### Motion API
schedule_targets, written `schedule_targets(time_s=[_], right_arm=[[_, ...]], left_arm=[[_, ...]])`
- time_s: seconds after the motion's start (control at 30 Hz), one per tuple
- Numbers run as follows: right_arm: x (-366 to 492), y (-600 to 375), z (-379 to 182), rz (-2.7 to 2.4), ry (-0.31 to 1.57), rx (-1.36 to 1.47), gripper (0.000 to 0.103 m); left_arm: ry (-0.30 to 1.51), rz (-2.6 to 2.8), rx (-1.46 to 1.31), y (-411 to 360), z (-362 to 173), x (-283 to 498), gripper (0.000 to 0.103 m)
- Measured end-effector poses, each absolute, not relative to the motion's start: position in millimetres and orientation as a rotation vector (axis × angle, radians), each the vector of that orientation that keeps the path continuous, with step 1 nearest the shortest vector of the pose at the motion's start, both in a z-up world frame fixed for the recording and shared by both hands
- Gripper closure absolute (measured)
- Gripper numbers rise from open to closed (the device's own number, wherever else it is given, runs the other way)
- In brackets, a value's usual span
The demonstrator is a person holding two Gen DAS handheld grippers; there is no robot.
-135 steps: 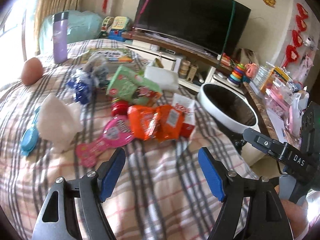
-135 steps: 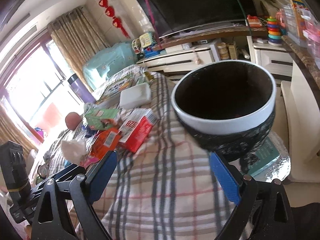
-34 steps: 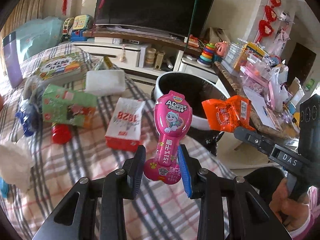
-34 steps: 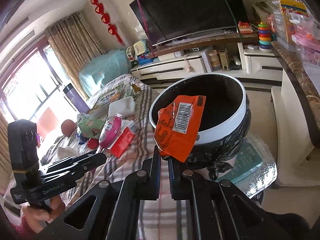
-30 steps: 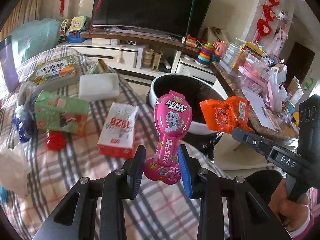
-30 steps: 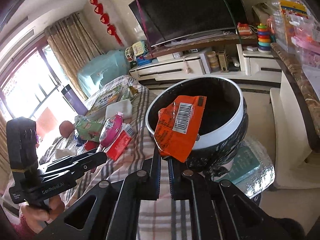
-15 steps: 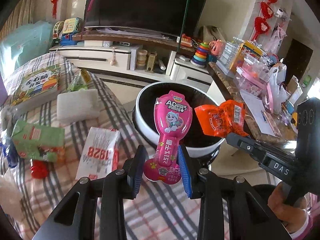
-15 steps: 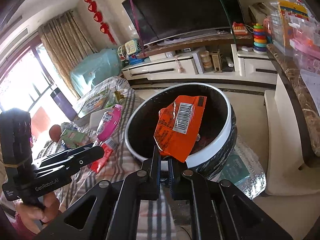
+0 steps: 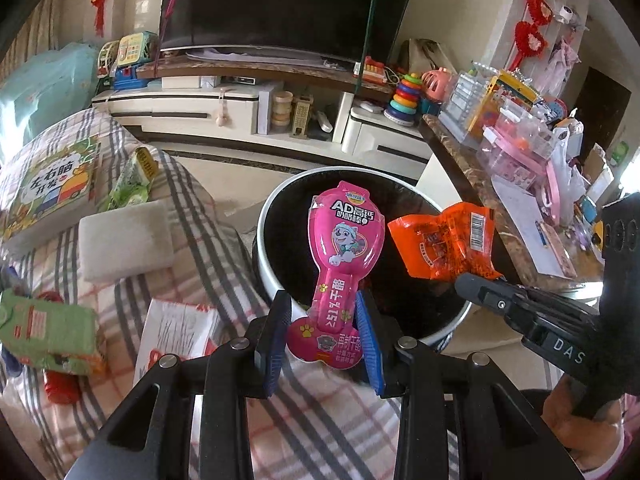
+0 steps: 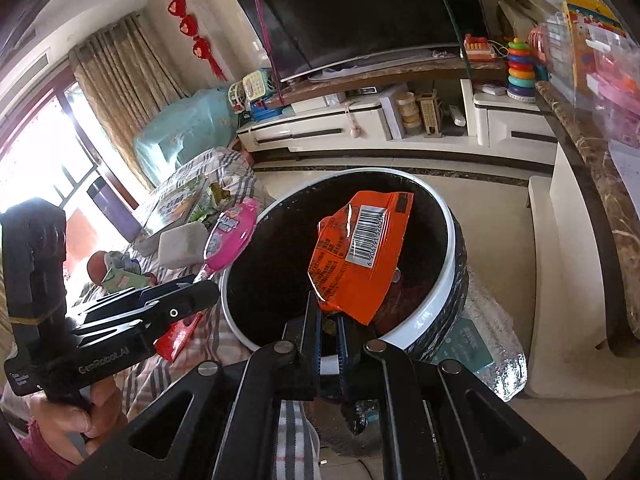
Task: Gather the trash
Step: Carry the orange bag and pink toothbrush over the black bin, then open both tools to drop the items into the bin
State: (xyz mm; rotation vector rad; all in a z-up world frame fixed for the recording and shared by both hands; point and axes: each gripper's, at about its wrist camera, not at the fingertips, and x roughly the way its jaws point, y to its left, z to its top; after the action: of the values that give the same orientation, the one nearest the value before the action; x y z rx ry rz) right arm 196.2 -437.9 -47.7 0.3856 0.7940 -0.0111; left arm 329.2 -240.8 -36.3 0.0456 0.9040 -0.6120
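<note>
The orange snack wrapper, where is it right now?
The orange snack wrapper is pinched in the right claw, held over the open mouth of the white-rimmed trash bin, to the right of the pink wrapper in the left claw.

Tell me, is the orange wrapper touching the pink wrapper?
Apart. The left wrist view shows dark bin interior between the pink wrapper and the orange wrapper, each held in its own gripper.
</note>
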Motion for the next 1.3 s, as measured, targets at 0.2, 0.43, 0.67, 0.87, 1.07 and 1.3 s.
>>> schedule_targets(time_s=[0.2, 0.43, 0.67, 0.87, 1.07, 1.3], right_arm=[[201.2, -441.6, -51.1, -0.012, 0.808, 0.393, 0.097], [205.1, -443.5, -53.5, -0.013, 0.821, 0.394, 0.097], [209.2, -447.1, -55.3, -0.019, 0.83, 0.404, 0.091], [206.4, -454.6, -55.7, -0.037, 0.826, 0.441, 0.075], [199.4, -448.7, -47.1, -0.034, 0.798, 0.443, 0.058], [186.4, -429.1, -39.3, -0.024, 0.764, 0.444, 0.022]], left_arm=[[0.915, -0.611, 0.052, -251.2, -41.3, 340.7, 0.071], [0.926, -0.611, 0.057, -260.8, -45.5, 350.2, 0.071], [0.949, -0.619, 0.039, -259.9, -49.6, 357.8, 0.07], [0.945, -0.594, 0.021, -257.1, -46.9, 358.1, 0.048], [0.913, -0.584, 0.013, -243.4, -39.0, 342.6, 0.04], [0.9, -0.546, -0.035, -207.2, -36.5, 313.9, 0.034]])
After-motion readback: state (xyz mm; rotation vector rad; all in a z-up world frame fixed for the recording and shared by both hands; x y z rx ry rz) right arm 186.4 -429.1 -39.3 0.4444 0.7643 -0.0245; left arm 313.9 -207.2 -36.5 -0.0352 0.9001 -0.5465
